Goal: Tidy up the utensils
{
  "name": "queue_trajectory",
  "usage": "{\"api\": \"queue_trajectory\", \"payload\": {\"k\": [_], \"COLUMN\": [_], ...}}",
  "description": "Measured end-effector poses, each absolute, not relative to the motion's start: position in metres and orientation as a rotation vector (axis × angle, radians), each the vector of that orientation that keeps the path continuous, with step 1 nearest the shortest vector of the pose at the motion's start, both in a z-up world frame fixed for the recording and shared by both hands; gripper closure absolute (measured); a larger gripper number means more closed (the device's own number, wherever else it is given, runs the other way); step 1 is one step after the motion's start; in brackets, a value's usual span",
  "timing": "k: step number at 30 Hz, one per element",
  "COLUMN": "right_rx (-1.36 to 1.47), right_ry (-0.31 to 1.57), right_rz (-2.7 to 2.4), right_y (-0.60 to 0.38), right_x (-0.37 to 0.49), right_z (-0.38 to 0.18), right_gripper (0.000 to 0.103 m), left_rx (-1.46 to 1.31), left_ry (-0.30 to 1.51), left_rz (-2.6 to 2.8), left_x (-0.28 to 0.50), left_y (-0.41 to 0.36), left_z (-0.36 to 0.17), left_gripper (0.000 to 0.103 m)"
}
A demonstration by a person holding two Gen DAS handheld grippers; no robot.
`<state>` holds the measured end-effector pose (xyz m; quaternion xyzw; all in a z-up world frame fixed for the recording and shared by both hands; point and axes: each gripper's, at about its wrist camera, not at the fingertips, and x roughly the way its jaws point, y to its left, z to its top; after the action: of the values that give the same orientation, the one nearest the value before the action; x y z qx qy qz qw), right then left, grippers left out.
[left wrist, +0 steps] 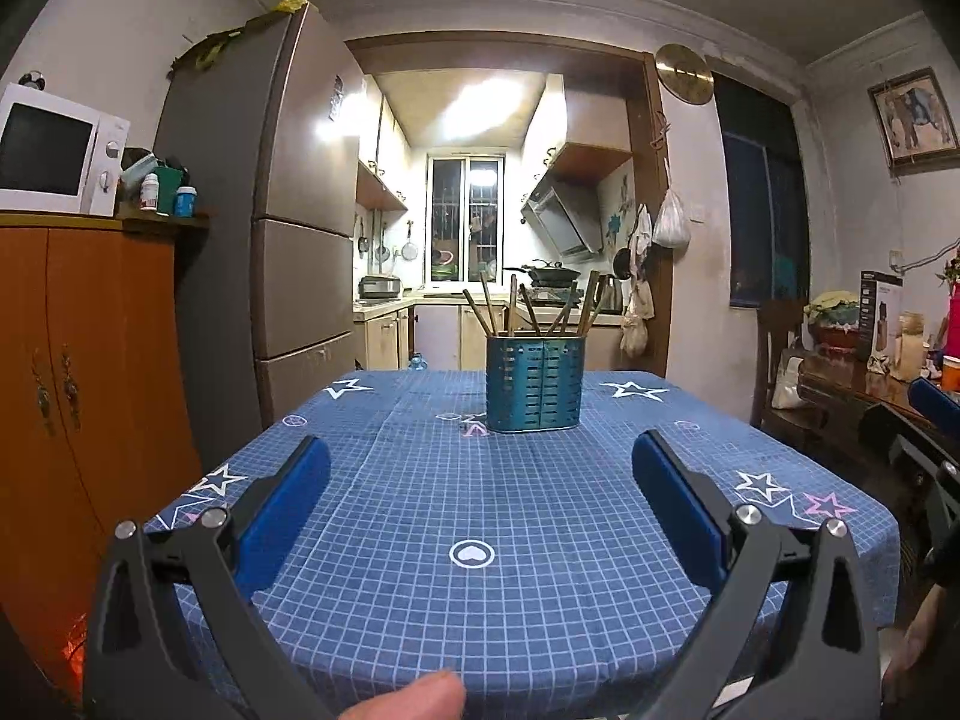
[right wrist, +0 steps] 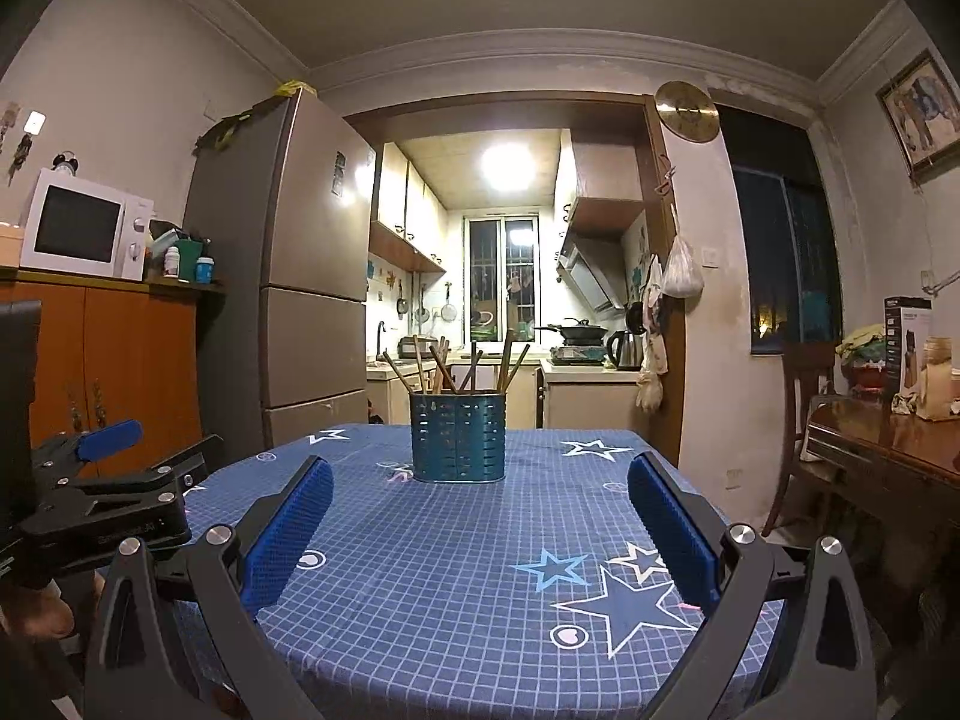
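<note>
A blue perforated utensil holder (left wrist: 534, 383) stands upright at the far middle of the table, with several wooden chopsticks (left wrist: 528, 306) sticking up out of it. It also shows in the right wrist view (right wrist: 457, 437), chopsticks (right wrist: 462, 367) inside. My left gripper (left wrist: 480, 462) is open and empty, held over the near half of the table, well short of the holder. My right gripper (right wrist: 480, 480) is open and empty, also short of the holder. The left gripper shows at the left edge of the right wrist view (right wrist: 108, 480).
The table carries a blue checked cloth with stars (left wrist: 480, 516). A fridge (left wrist: 288, 210) and an orange cabinet (left wrist: 78, 360) with a microwave (left wrist: 54, 150) stand at the left. A wooden side table (right wrist: 888, 450) with boxes and a chair stand at the right.
</note>
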<state>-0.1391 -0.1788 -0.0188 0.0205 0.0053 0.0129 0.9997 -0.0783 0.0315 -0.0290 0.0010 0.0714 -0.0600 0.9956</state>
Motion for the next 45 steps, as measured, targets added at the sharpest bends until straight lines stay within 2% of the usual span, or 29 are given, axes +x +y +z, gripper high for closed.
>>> {"api": "queue_trajectory", "payload": {"k": [45], "right_rx": [0.05], "right_ry": [0.001], "right_rz": [0.005], "right_y": [-0.186], "right_x": [-0.153], "right_z": [-0.02], "right_gripper": [0.005], "left_rx": [0.012], "left_ry": [0.173], "left_rz": [-0.19], "left_x": [-0.08], "left_y": [0.011], "left_z": [-0.029], "left_gripper": [0.006]}}
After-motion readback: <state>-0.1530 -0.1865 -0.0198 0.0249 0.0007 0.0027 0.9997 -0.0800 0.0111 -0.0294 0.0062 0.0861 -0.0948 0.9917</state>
